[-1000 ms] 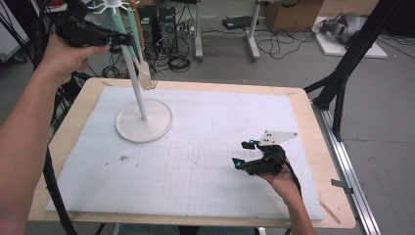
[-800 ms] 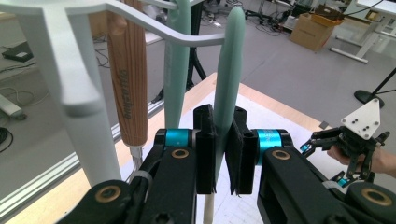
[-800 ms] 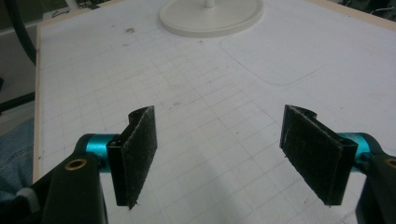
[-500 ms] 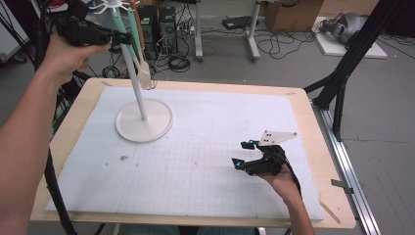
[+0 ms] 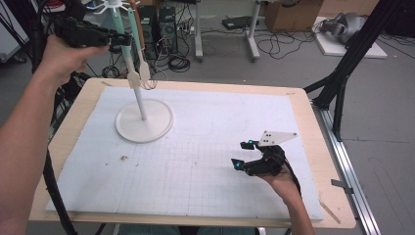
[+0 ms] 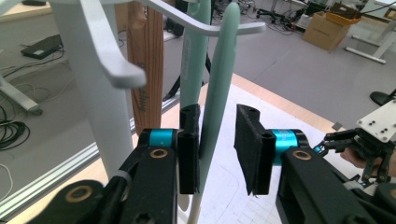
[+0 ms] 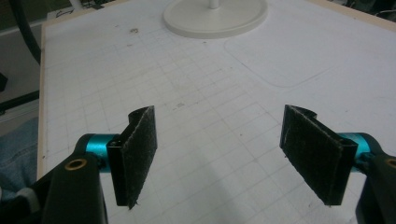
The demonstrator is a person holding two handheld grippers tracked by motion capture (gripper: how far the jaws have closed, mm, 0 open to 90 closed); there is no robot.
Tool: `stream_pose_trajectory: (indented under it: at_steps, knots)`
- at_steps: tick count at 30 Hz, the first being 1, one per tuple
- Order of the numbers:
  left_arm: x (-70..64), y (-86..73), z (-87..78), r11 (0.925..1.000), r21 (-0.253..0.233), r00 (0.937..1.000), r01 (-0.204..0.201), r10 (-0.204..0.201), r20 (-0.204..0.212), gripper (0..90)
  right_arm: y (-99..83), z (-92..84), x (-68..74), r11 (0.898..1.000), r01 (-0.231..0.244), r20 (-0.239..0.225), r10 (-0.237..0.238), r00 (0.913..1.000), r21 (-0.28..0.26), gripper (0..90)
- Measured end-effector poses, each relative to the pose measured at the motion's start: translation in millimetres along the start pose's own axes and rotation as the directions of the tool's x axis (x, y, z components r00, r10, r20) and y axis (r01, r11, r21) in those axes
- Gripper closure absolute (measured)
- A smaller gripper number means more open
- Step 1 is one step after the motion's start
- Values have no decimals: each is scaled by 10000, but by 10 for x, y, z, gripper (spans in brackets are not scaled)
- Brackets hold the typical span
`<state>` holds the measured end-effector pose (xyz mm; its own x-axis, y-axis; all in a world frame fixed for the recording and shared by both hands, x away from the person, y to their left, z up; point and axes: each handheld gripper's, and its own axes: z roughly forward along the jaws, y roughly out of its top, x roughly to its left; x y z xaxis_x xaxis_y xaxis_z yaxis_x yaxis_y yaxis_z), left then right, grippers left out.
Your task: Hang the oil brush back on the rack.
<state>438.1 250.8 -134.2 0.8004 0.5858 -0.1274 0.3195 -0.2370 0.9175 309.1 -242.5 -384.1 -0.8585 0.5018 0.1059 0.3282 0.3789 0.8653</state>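
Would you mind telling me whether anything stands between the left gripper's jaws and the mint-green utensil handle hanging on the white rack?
Nothing visible does. The mint-green handle already sits between the jaws of the left gripper, which have just been opening: one pad lies against it and the other stands clear. A wooden handle hangs farther back, beside the rack post.

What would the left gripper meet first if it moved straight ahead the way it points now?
Probably the mint-green utensil handle: it hangs between the just-opening jaws of the left gripper, touching one pad. Behind it hang a second green handle and a wooden one.
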Motion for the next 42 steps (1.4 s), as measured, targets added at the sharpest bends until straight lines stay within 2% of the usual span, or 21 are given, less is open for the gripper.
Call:
stream_pose_trajectory:
  at_steps: [13, 25, 33, 42]
  knots:
    - [-25, -81, -73, 10000, -57, 9999, -16, 15, -172, 605, -12, -45, -17, 9999, -45, 117, 47, 9999, -136, 259]
    - [-116, -165, -174, 9997, -93, 9979, -241, 235, -611, 521, -35, -83, -28, 9993, -111, 356, 124, 9993, -366, 249]
    - [-128, -269, -246, 9997, -215, 9973, -137, 121, -722, 455, -46, -122, -32, 9982, -232, 567, 264, 9980, -560, 239]
    - [-169, -352, -255, 9996, -270, 9970, -85, 64, -772, 381, -42, -123, -35, 9979, -242, 700, 283, 9971, -596, 224]
